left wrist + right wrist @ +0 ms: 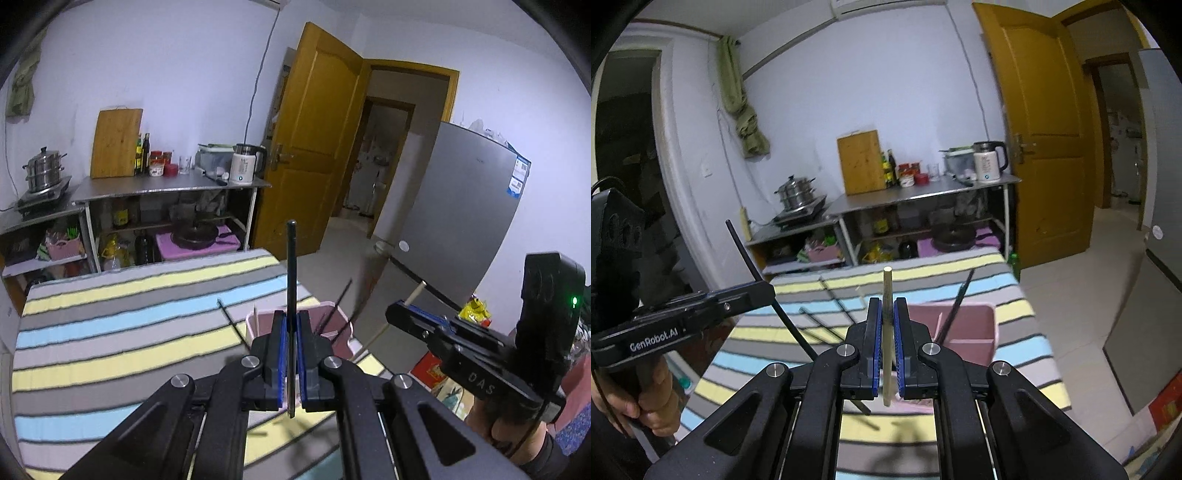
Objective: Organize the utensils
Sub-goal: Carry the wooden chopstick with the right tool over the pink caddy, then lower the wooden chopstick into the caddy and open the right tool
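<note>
A striped cloth-covered table (960, 266) is carrying a pink plastic bin (964, 325), with dark chopsticks (955, 306) leaning inside it and more lying loose (827, 325) on the cloth. The left gripper (290, 343) is clamping a black chopstick (291, 266) pointing upward. The right gripper (887, 332) is pinching a pale wooden chopstick (887, 295), also standing upright.

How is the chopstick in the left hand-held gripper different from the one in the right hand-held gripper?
The chopstick in the left hand-held gripper is black; the one in the right hand-held gripper is pale wood. The black chopstick looks thinner, the pale chopstick thicker with a flat round tip. Both are clamped upright between blue pads, above the striped cloth near the pink bin.
</note>
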{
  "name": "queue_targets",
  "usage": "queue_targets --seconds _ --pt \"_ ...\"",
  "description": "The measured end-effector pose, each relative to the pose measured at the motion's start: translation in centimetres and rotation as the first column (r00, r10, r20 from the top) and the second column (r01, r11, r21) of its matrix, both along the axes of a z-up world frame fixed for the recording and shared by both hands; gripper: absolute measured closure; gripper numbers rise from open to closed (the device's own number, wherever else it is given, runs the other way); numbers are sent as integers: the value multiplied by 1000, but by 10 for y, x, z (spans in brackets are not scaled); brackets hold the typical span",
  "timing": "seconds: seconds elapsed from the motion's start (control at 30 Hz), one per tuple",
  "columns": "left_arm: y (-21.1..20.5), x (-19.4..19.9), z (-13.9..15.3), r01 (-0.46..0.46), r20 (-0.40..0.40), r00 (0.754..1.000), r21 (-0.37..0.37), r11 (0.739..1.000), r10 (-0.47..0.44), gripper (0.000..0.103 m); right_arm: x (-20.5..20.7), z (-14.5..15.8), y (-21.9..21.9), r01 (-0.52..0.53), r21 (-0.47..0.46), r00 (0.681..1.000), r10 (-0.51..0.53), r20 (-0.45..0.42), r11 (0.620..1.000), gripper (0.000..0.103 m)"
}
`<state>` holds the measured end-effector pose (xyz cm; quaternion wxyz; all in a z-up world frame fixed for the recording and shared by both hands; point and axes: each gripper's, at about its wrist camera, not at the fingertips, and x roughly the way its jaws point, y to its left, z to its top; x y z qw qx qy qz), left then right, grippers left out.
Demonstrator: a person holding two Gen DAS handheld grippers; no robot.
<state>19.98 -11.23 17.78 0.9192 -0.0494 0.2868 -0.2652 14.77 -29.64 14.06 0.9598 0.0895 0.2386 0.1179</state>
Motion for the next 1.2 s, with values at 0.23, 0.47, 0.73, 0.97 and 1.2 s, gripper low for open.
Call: queue_targets --seconds 0.23,0.47,0.73,0.97,1.2 --pt "-14 30 12 -14 36 999 1 1000 14 98 16 9 -11 43 7 999 -43 31 999 97" --pt "-31 57 -9 -19 21 1000 31 999 19 98 33 -2 -14 68 1 997 -68 24 998 97" --pt "-37 72 -40 -22 -10 1000 68 997 23 98 45 -23 -10 56 -12 998 -56 1 998 97" --pt "-39 78 -61 -7 -39 999 91 996 11 98 53 -42 -2 36 -37 999 -37 -33 999 97" --pt "-35 78 -73 -2 -53 999 95 995 7 98 53 -57 1 33 -43 997 -36 -71 999 97"
